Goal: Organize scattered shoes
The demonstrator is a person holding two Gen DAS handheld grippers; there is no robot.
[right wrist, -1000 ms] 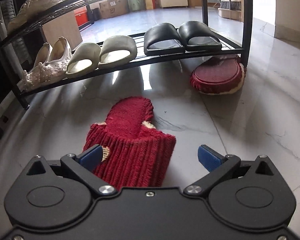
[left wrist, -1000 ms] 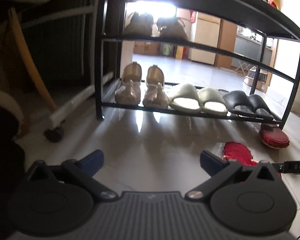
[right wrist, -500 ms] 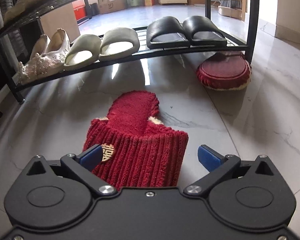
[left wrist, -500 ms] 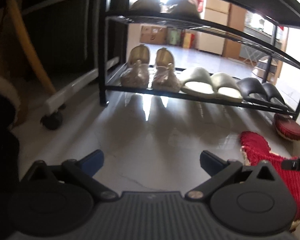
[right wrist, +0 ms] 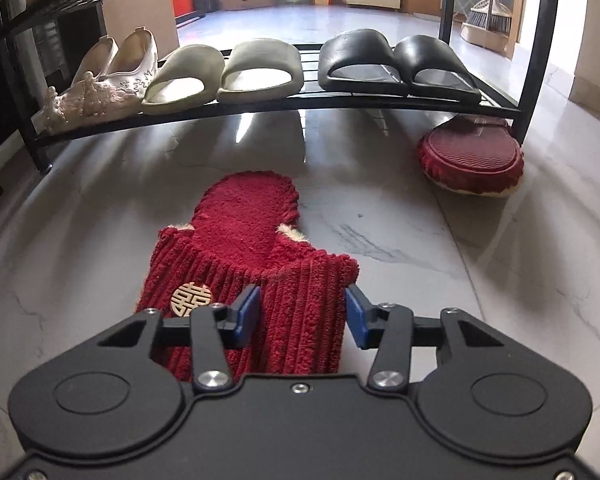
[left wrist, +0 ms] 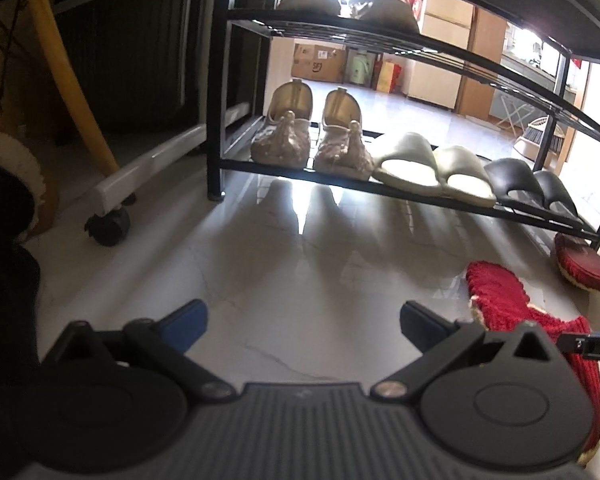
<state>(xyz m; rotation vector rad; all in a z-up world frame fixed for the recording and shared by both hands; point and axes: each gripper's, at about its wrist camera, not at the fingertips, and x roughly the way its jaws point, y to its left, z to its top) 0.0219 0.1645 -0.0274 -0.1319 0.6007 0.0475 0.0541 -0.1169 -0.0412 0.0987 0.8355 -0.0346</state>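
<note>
A red corduroy slipper (right wrist: 252, 248) with a gold emblem lies upright on the marble floor, its heel toward the shoe rack (right wrist: 284, 104). My right gripper (right wrist: 301, 312) is over its toe end, jaws closing, with both blue pads pressing the right part of the upper. The matching red slipper (right wrist: 470, 158) lies sole up by the rack's right leg. In the left wrist view my left gripper (left wrist: 302, 322) stands open above bare floor, with the held slipper (left wrist: 512, 308) to its right and the overturned one (left wrist: 584, 266) farther back.
The rack's bottom shelf (left wrist: 420, 196) carries beige embroidered shoes (left wrist: 312, 140), cream slides (left wrist: 432, 168) and black slides (left wrist: 532, 188). A castor wheel (left wrist: 109, 228) and a yellow chair leg (left wrist: 66, 64) stand left of the rack. A dark fur-trimmed item (left wrist: 4, 184) fills the left edge.
My right gripper's jaws have come in from wide open onto the red slipper's upper. The left gripper has stayed open and has sunk slightly toward the floor.
</note>
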